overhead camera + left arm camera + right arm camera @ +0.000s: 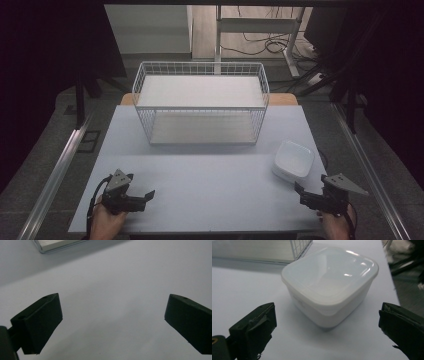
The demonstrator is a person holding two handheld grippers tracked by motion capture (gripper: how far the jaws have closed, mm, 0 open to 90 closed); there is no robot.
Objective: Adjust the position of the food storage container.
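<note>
A white square plastic container point(293, 159) with a lid stands on the pale table point(200, 185) at the right. In the right gripper view the container point(329, 285) sits just ahead of the jaws, apart from them. My right gripper point(301, 194) rests near the table's front right edge, open and empty point(325, 332). Low over the table at the front left, my left gripper point(145, 197) points right. Its jaws stand wide apart over bare table point(112, 322), so it is open.
A white wire basket shelf point(201, 102) with two tiers stands at the back middle of the table. Metal rails point(55, 170) run along both sides of the table. Desk legs and cables point(270, 42) lie on the floor beyond.
</note>
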